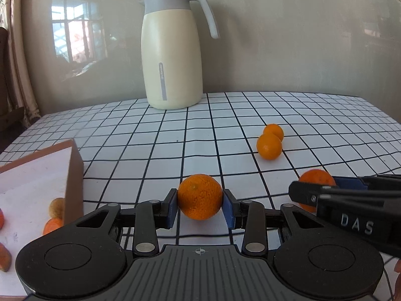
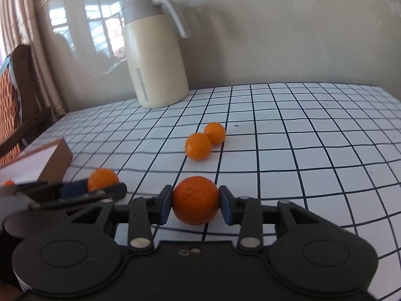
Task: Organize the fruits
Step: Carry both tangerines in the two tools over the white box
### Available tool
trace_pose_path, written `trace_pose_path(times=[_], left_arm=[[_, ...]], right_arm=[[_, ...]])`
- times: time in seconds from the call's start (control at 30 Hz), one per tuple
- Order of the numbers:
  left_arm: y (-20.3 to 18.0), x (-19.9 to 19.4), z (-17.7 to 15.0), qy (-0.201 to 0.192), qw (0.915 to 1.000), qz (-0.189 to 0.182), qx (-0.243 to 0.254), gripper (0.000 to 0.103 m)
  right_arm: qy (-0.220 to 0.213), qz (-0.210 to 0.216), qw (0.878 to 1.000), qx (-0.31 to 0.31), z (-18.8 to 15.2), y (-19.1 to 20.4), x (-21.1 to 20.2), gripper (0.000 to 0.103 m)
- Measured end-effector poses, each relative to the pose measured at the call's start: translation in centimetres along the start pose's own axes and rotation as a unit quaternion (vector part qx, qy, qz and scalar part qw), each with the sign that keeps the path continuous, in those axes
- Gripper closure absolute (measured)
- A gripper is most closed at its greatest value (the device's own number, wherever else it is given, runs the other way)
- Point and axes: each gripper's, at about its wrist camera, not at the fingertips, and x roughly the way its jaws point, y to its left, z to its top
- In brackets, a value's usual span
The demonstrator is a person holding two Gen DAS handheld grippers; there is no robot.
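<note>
Blue pads on the left claw (image 1: 200,207) press against both sides of a mandarin (image 1: 200,197), pinching it between the fingers with the fruit filling the whole gap. In the left wrist view the fruit looks lifted a little off the checked tablecloth (image 1: 155,135), though contact below it cannot be told for sure. The right claw (image 2: 196,204) is likewise closed on a second mandarin (image 2: 195,200), its pads touching the peel on either side.

The two claws sit side by side near the front edge of the surface, the right one reaching in from the right of the left wrist view (image 1: 323,188) with its fruit (image 1: 316,177) partly hidden behind the fingers. From the right wrist view the left claw (image 2: 100,188) shows at the left, blurred, its mandarin (image 2: 103,179) peeping over the fingers.

Two more mandarins (image 2: 205,140) lie touching each other toward the middle of the surface, well beyond both claws. A cardboard box (image 1: 72,175) with a white inside stands at the front left corner, just left of the left claw; a few orange fruits (image 1: 53,225) and one paler piece lie in it. A cream thermal jug (image 1: 171,55) with a grey lid stands at the rear edge, against the wall.
</note>
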Motion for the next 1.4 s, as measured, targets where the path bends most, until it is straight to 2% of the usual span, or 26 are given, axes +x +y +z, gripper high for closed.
trace_pose_path(times=[0.13, 0.6, 0.77, 1.4], left_arm=[[0.5, -1.1, -0.4, 0.002, 1.0000, -0.002, -0.006, 0.065], [2.2, -7.9, -1.6, -0.029, 0.9994, -0.014, -0.012, 0.065], [3.9, -9.7, -1.8, -0.042, 0.9990, 0.001, -0.018, 0.065], [10.3, -13.6, -4.5, -0.042, 0.9949, 0.064, -0.067, 0.065]], right_arm=[[-0.006, 0.005, 1.000, -0.021, -0.4, 0.6, -1.3, 0.072], [-0.044, 0.050, 0.995, -0.070, -1.0, 3.4, -6.2, 0.072], [-0.054, 0.066, 0.993, -0.079, -0.8, 4.9, -6.7, 0.072], [-0.055, 0.150, 0.981, -0.107, -1.1, 11.4, -6.6, 0.072]])
